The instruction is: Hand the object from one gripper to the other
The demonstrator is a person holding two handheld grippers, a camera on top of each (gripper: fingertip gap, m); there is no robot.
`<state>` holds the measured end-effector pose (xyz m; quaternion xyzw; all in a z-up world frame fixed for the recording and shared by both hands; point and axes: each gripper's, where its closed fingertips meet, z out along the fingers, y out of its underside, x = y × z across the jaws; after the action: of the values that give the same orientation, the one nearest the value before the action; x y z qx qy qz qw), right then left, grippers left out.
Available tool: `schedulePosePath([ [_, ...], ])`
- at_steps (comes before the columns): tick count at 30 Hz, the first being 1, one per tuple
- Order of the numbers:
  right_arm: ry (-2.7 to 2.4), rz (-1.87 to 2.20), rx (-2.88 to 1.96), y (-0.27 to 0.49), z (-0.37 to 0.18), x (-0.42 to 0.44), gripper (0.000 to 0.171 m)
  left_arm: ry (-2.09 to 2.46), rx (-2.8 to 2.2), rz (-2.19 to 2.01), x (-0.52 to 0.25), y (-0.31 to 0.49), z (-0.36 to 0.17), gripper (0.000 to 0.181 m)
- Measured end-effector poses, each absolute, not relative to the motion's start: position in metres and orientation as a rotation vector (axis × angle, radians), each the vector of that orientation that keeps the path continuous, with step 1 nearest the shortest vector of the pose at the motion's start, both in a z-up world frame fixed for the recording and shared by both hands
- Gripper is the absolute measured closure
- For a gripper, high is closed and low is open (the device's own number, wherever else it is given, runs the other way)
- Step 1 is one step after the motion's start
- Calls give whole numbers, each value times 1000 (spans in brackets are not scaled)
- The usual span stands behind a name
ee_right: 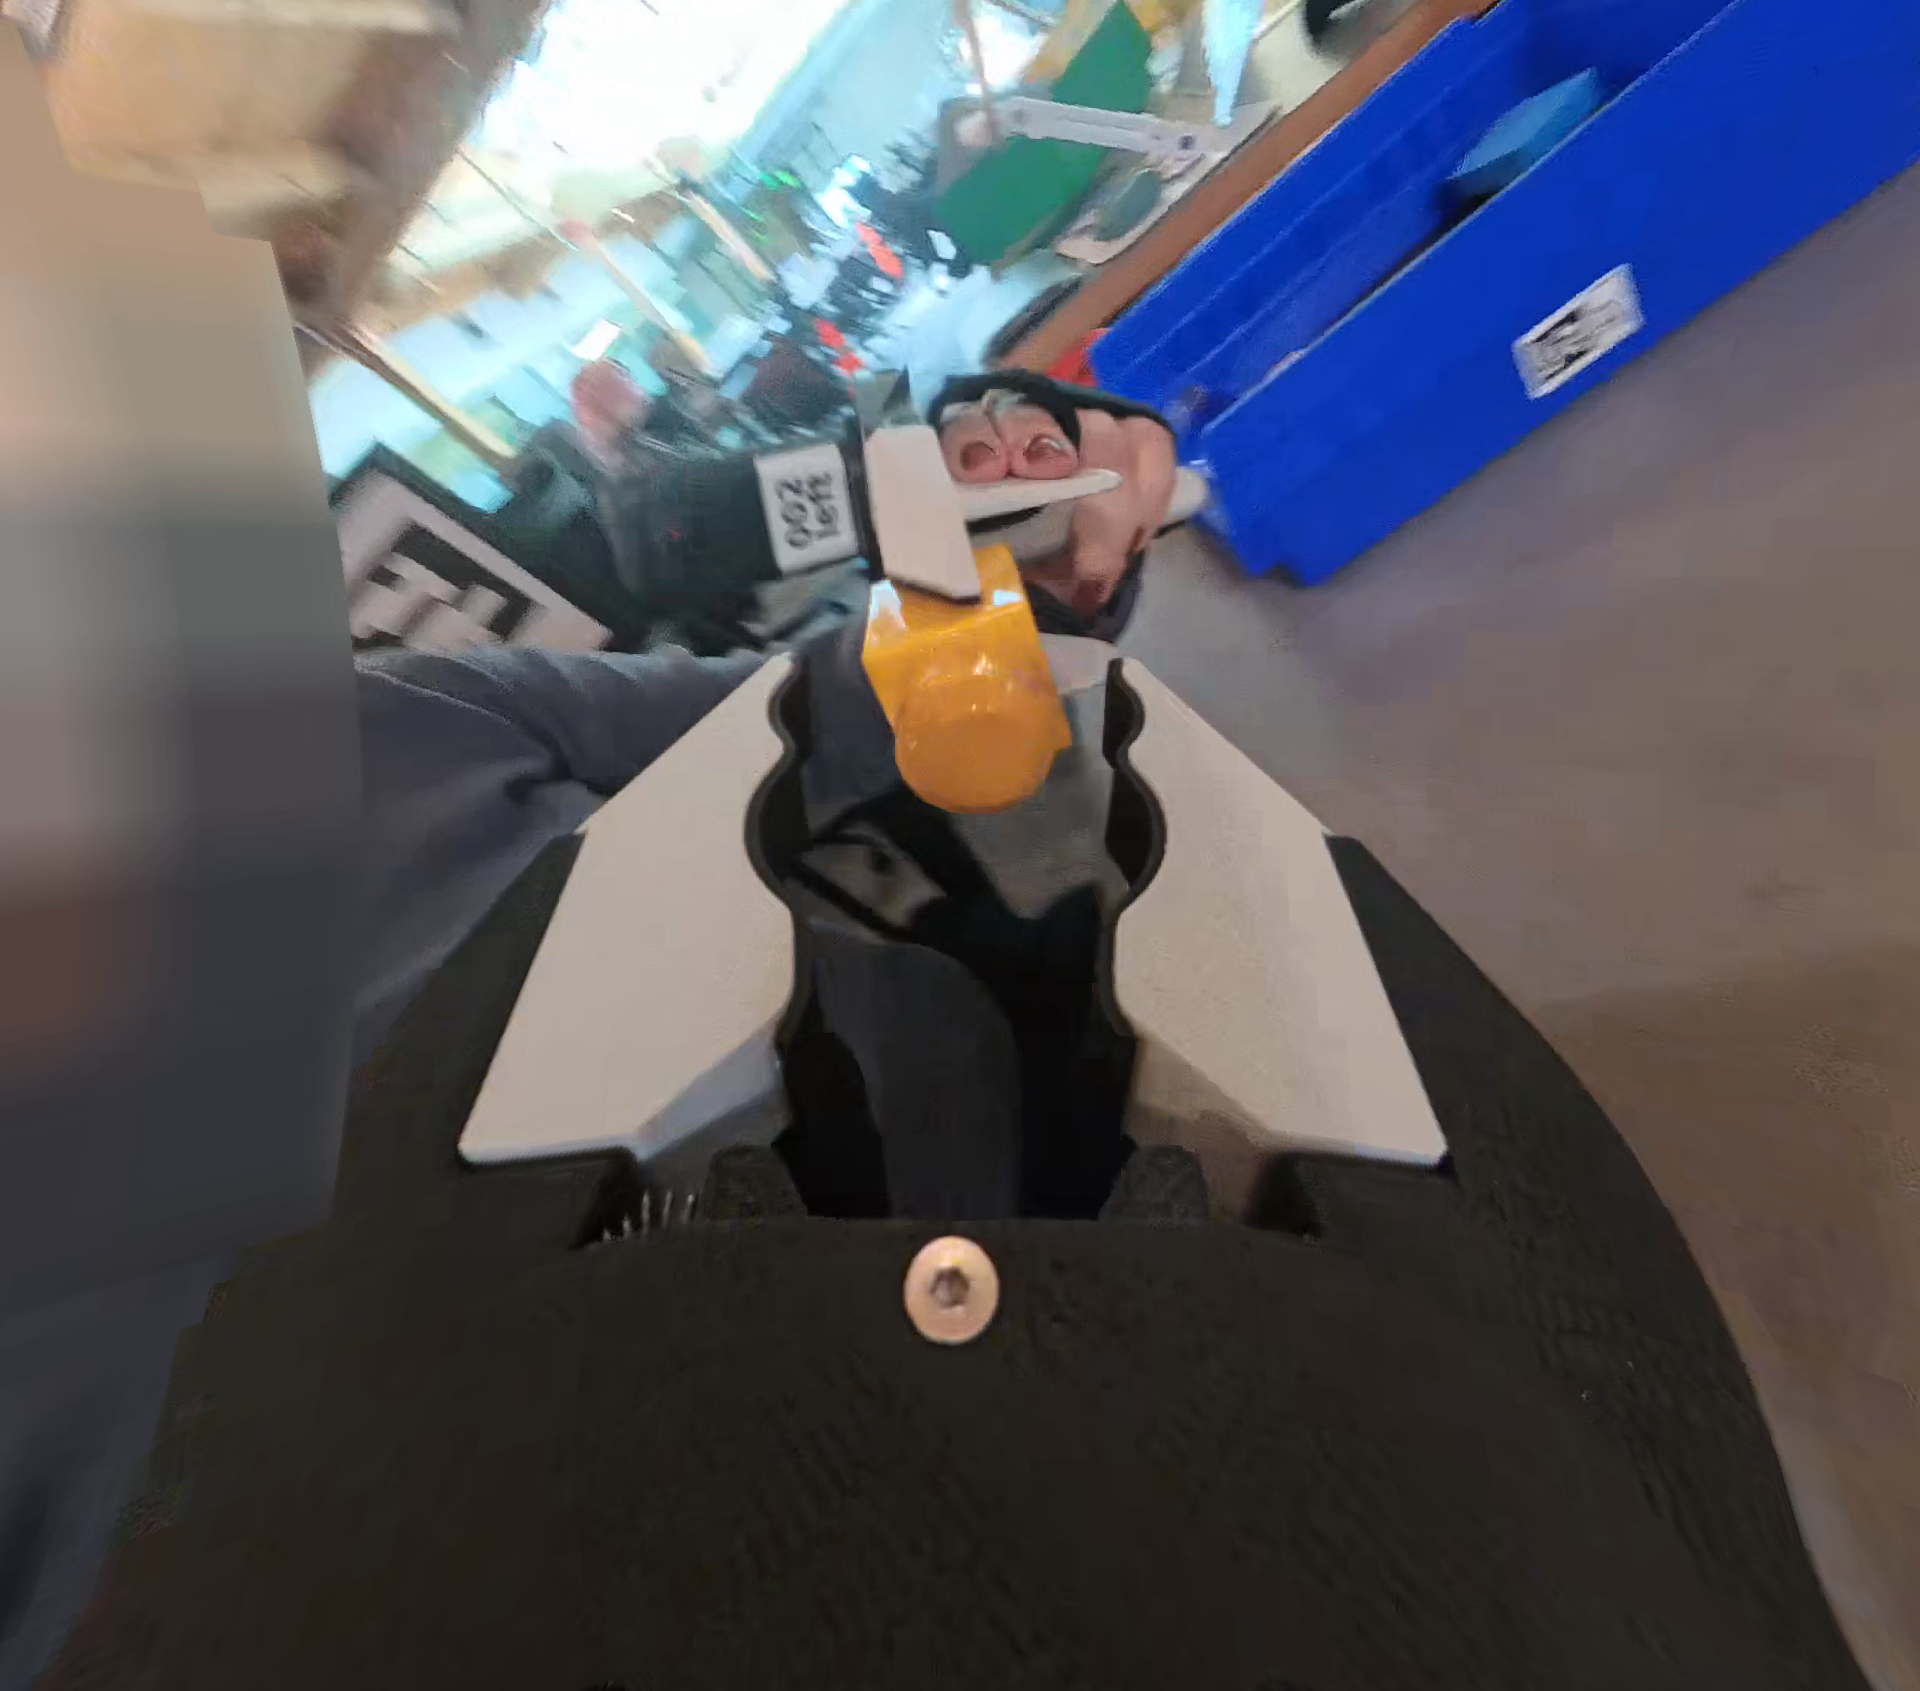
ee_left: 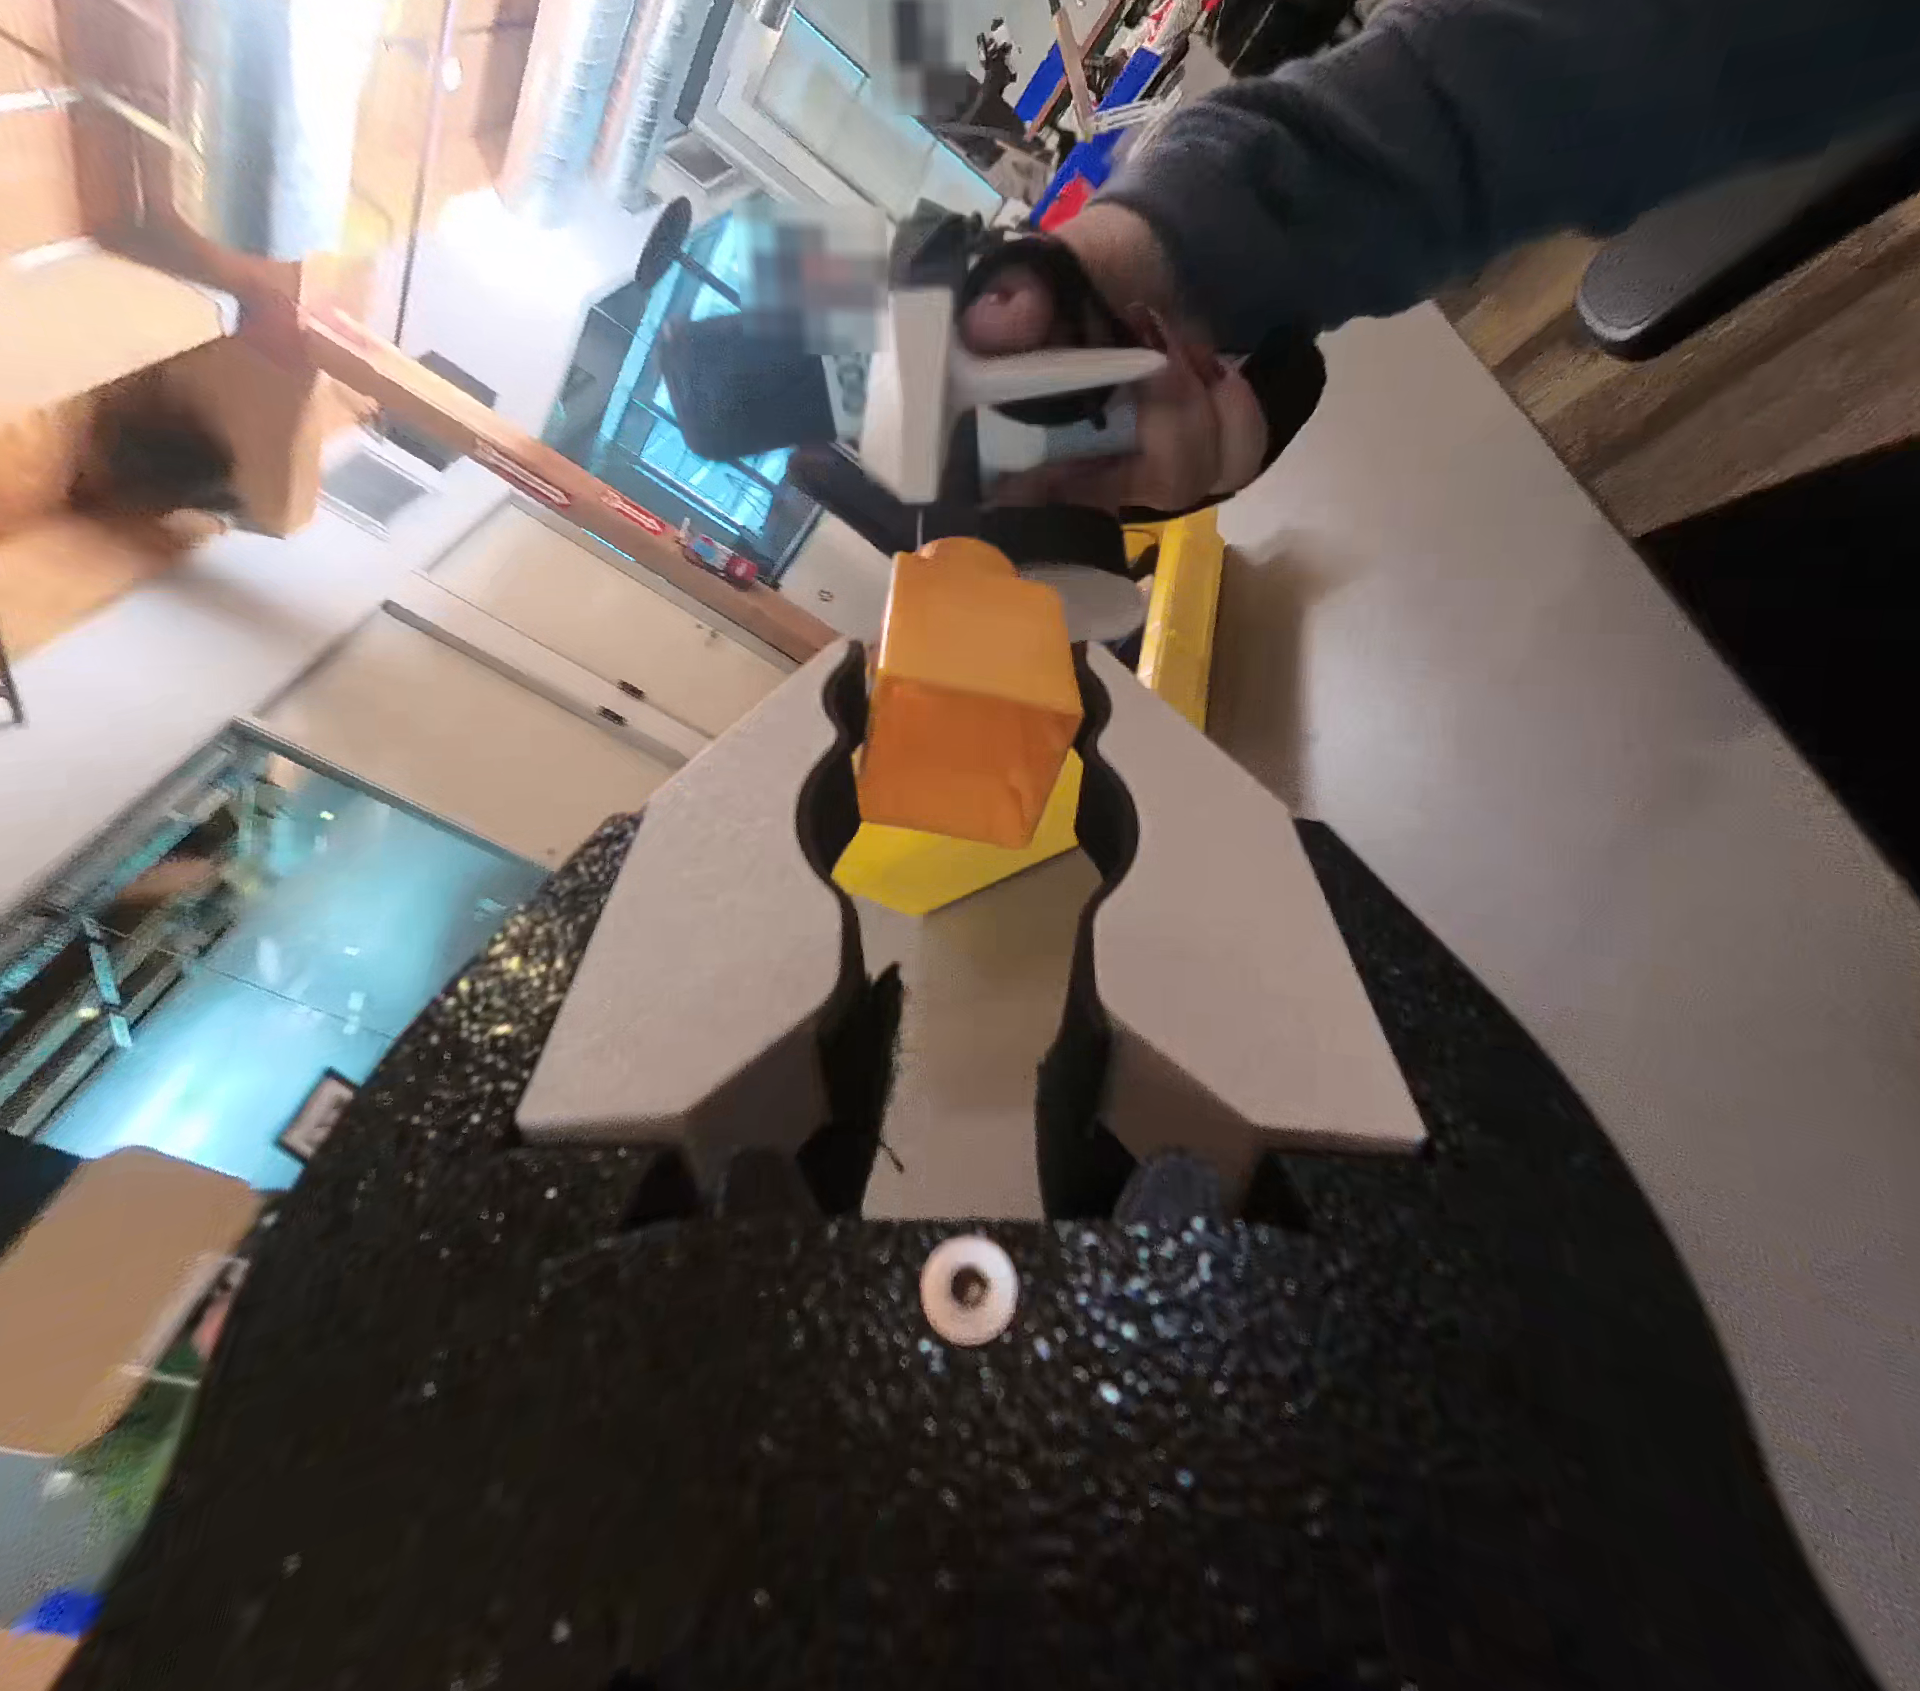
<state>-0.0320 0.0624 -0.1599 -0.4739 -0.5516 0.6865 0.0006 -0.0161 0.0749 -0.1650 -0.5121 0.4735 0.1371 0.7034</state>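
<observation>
- Left wrist view: orange block (ee_left: pixel 971 706) was seen clamped between the tips of the left gripper (ee_left: pixel 971 685), above a yellow bin (ee_left: pixel 1179 654) on the grey table (ee_left: pixel 1455 706); the right gripper (ee_left: pixel 997 415) was held just beyond.
- Right wrist view: jaws of the right gripper (ee_right: pixel 951 706) were seen parted, the block (ee_right: pixel 961 696) between the tips without visible contact, gripped by the left gripper (ee_right: pixel 925 529); a blue bin (ee_right: pixel 1558 187) was seen beyond.

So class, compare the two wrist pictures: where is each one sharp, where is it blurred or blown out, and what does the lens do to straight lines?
Left wrist view: the orange block and near claw are sharp, the room smears, the window glares white. Right wrist view: its claw is crisp, the block carries shiny highlights, the blue bin bows with wide-angle distortion.
</observation>
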Motion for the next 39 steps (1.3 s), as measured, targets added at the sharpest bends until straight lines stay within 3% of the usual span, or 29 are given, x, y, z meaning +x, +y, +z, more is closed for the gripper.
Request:
schedulePosePath([
  [5,-1782,2236,-1524,54,-170,-31,128,1105,-1103,445,-15,76,-166,144],
  [8,-1824,2120,-1467,56,-174,-31,136,1024,-1204,277,-18,77,-166,143],
  [9,-1824,2085,-1443,58,-174,-32,137,980,-1254,179,-19,78,-166,137],
  [11,-1823,2011,-1381,63,-173,-33,137,841,-1336,-38,-23,81,-160,96],
  [12,-1825,1965,-1351,66,-173,-33,137,787,-1378,-149,-25,82,-158,90],
  [19,-1906,1603,-934,70,-170,-23,137,596,-1477,-766,-23,75,-154,98],
  [24,-1951,1324,-707,66,-172,-20,137,685,-1497,-901,-8,67,-172,135],
  [36,-1753,1186,-735,75,-144,-35,137,469,-1287,-834,-25,75,-136,138],
  [38,-1720,1129,-730,79,-142,-39,129,406,-1268,-836,-28,78,-132,138],
  [39,-1689,1098,-722,81,-139,-42,115,366,-1249,-853,-31,79,-129,138],
])
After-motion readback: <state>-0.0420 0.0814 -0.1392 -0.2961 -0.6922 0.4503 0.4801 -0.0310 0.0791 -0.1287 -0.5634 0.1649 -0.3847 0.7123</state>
